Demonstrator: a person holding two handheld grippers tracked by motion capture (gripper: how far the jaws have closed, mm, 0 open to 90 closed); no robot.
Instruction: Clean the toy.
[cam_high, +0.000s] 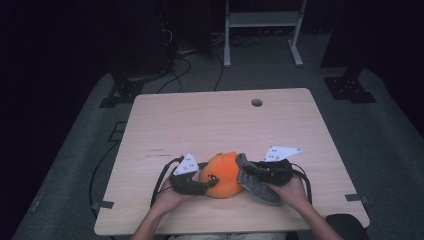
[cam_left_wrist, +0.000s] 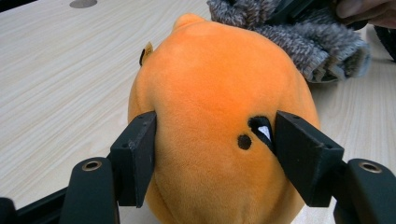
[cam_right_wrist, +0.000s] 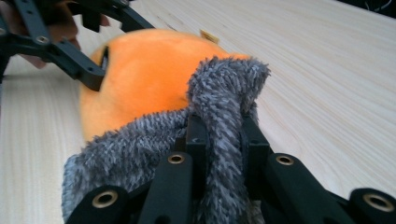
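Item: orange plush (cam_high: 222, 175), sitting low centre of the high view on the table (cam_high: 220, 120). Grey sock (cam_high: 257, 185) is lying against its right side, not yet pulled over it. Left gripper (cam_left_wrist: 212, 140) is clamping the plush, jaws half spread. Right gripper (cam_right_wrist: 223, 140) is pinching the sock, jaws nearly together.

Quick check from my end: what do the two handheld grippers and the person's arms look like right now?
Both the left gripper and right gripper are black, each with flat rectangular jaws, brass-ringed pivot holes, a white three-cornered plate with dark dots on top, and a trailing black cable. The forearms are bare, no sleeves.
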